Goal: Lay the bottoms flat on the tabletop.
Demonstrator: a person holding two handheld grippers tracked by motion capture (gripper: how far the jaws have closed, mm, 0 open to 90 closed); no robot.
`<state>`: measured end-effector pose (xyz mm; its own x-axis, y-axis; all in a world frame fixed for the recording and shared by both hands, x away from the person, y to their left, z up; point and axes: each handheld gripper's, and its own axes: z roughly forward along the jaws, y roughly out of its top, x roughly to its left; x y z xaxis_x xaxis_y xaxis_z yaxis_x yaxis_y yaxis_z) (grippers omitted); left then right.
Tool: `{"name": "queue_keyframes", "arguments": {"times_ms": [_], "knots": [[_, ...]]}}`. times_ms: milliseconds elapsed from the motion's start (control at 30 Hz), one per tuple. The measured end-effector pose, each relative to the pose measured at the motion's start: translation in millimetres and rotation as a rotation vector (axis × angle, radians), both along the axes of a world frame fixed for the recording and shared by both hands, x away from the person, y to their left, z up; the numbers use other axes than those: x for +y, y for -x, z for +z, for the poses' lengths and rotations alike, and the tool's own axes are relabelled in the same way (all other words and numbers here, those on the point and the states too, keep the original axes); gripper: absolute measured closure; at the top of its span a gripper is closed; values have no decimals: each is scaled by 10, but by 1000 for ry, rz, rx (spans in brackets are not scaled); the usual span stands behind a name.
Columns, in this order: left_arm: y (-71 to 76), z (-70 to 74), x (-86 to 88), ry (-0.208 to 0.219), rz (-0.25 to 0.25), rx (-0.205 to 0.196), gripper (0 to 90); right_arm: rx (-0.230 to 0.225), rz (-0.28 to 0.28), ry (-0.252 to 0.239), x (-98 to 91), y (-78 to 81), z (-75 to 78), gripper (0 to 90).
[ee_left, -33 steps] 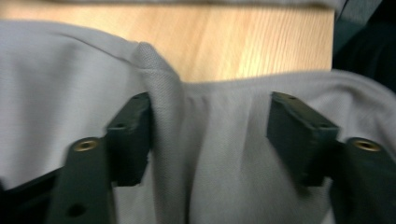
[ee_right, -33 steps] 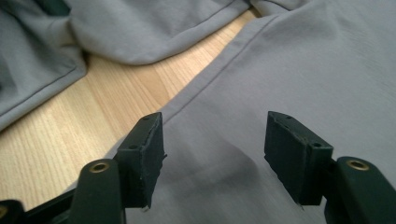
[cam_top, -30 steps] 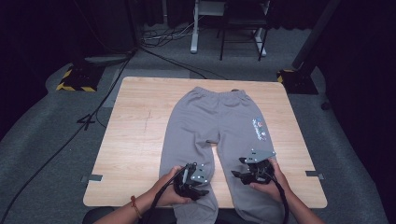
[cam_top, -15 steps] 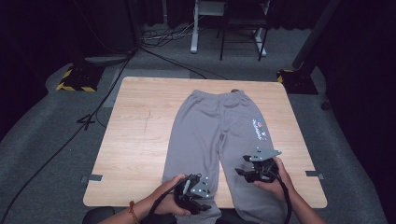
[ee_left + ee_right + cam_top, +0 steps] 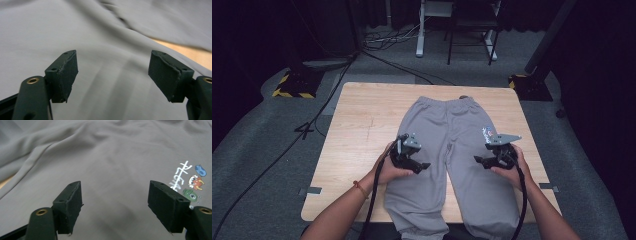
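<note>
Forearms come in from the near edge of the tabletop [image 5: 357, 130], each hand holding a gripper above a pair of grey sweatpants [image 5: 452, 150] that lies flat on the wood, waistband at the far end and leg cuffs hanging over the near edge. The left gripper [image 5: 424, 165] hovers over the outer side of the person's left trouser leg, about at thigh height, pointing inward across the cloth. Its fingers [image 5: 65, 75] are released and spread wide, having just been opening, with nothing between them; in the left gripper view plain grey fabric lies under them and a sliver of bare wood shows at the right, in the gap between the two legs. The right gripper [image 5: 477, 160] hangs over the outer part of the other leg, level with the left one and pointing inward toward it. Its fingers [image 5: 70, 206] are likewise released and have just been opening further, empty, above smooth cloth. A small printed logo [image 5: 190, 180] with white lettering and coloured cartoon figures sits on the sweatpants just beside the right-hand finger in the right gripper view. Beyond the tabletop, cables [image 5: 392, 42] trail over grey carpet toward a white desk frame [image 5: 419, 30].
</note>
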<state>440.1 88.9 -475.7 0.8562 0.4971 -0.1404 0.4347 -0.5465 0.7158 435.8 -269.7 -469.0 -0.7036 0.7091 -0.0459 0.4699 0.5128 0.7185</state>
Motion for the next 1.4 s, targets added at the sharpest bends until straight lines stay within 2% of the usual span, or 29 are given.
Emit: {"name": "queue_keyframes", "arguments": {"times_ms": [33,100,167,233,267,300,333,400,433,467,567,700,800,933,1067,1167,1267,1333,1367,1400], "knots": [[-80,-26,1,-6,16,16,239,8,-21,-12,-14,-81,-23,277],[-178,-78,-16,-31,46,0,233,23,-56,-24,-23,-211,-66,275],[-282,-135,-39,-52,50,21,237,36,-76,-56,-16,-335,-114,276],[-370,-197,-70,-65,67,-2,237,32,-83,-79,25,-451,-150,277],[-422,-222,-77,-70,63,-26,243,31,-81,-81,46,-492,-163,280],[-496,-241,-76,-43,83,-28,244,27,-80,-71,84,-546,-180,276],[-562,-249,-71,-10,98,-11,248,28,-76,-65,132,-612,-200,277],[-675,-248,-68,4,114,0,265,36,-80,-65,193,-705,-233,285],[-731,-250,-79,1,125,-6,267,24,-89,-57,225,-747,-251,288],[-796,-253,-93,-7,142,-14,268,32,-95,-58,253,-793,-272,282],[-942,-250,-119,-36,144,-39,268,16,-106,-50,300,-911,-309,282],[-1194,-250,-144,-54,189,-53,277,9,-136,-58,323,-1090,-321,273],[-1364,-252,-177,-52,217,-54,285,3,-178,-53,323,-1237,-324,267],[-1542,-251,-231,-66,247,-62,284,2,-215,-50,322,-1429,-323,259],[-1658,-248,-269,-84,305,-69,275,-2,-265,-50,345,-1599,-325,245],[-1705,-249,-311,-90,362,-64,247,-10,-284,-44,389,-1659,-328,240],[-1674,-234,-308,-103,377,-64,243,-7,-296,-22,395,-1656,-308,250],[-1618,-209,-295,-120,390,-63,243,1,-298,-24,370,-1619,-292,296],[-1587,-198,-289,-120,387,-61,248,16,-295,-37,352,-1574,-283,298],[-1535,-177,-283,-114,361,-63,260,29,-282,-39,347,-1540,-273,295]]}}
